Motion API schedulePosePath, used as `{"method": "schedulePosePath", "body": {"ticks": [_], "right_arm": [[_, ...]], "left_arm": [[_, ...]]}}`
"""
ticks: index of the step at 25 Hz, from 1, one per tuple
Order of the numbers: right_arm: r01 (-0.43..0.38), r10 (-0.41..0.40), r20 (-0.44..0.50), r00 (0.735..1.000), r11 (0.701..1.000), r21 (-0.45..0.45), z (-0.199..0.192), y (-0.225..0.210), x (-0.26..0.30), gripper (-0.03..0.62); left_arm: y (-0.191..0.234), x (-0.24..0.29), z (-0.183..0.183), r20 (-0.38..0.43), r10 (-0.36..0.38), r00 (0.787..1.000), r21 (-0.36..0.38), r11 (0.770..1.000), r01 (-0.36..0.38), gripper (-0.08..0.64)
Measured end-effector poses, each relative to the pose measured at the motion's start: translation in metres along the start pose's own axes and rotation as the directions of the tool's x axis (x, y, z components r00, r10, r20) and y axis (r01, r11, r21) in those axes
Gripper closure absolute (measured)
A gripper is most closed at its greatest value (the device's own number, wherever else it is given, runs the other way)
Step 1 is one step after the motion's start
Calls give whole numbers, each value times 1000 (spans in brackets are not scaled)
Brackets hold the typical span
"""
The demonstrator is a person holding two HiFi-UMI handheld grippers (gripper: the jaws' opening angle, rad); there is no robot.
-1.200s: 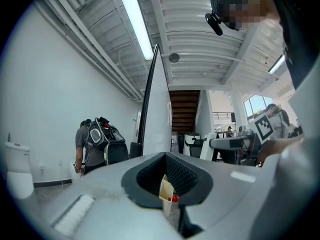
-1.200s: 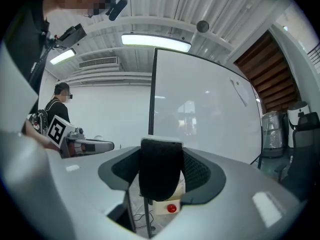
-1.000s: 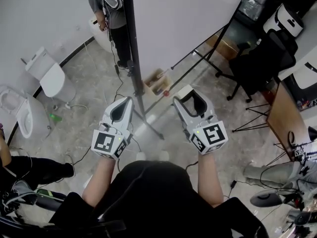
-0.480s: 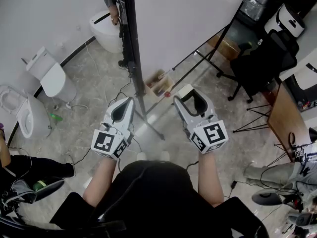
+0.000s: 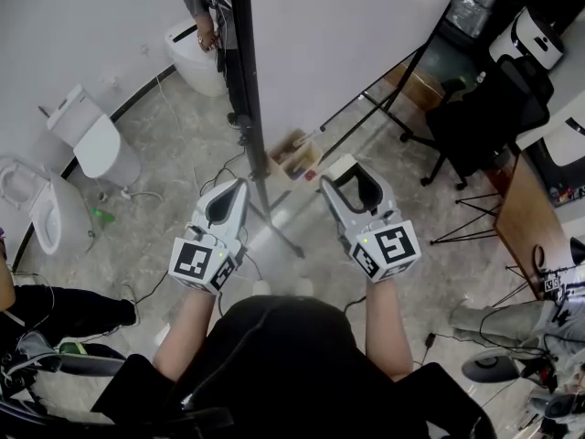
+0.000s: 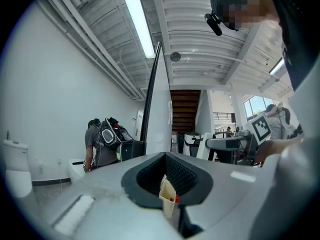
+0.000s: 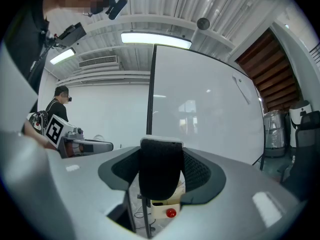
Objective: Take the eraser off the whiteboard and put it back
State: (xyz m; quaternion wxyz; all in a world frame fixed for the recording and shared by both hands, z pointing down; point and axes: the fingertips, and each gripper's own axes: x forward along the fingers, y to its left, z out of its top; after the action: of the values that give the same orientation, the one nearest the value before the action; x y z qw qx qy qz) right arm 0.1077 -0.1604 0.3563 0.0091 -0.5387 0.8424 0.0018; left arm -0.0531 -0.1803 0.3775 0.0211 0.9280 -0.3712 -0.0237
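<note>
My right gripper (image 5: 349, 176) is shut on the eraser (image 5: 343, 167), a block with a white back and black felt (image 7: 160, 170) that fills the gap between the jaws. It is held level in front of the whiteboard (image 5: 347, 35), a short way from the white surface (image 7: 210, 109). My left gripper (image 5: 236, 188) hangs beside it on the left, near the board's black edge post (image 5: 245, 90). Its tips meet and the padded hollow (image 6: 165, 176) behind them holds nothing.
A small beige box (image 5: 294, 154) with red bits sits on the floor by the board's stand. Toilets (image 5: 91, 140) stand at the left, a black office chair (image 5: 484, 117) and a desk at the right. A person (image 5: 206, 7) stands behind the board. Cables cross the floor.
Both grippers have stayed where they were, the right one still holding the eraser. The person behind the board has shifted a little further off.
</note>
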Motion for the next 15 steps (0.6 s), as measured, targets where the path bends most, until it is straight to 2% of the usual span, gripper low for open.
{"method": "schedulePosePath", "body": {"ticks": [9,15], "right_arm": [[-8,8,-9,1000,1000,-4,-6,-4,14,336],[-22,22,-16,1000,1000,6,-10,-8,31,336]], "left_arm": [[9,7,-3,-9,0,1000,12,1000,0,555],[18,12,-4,-2,25,1000,-8,1000,-25,555]]}}
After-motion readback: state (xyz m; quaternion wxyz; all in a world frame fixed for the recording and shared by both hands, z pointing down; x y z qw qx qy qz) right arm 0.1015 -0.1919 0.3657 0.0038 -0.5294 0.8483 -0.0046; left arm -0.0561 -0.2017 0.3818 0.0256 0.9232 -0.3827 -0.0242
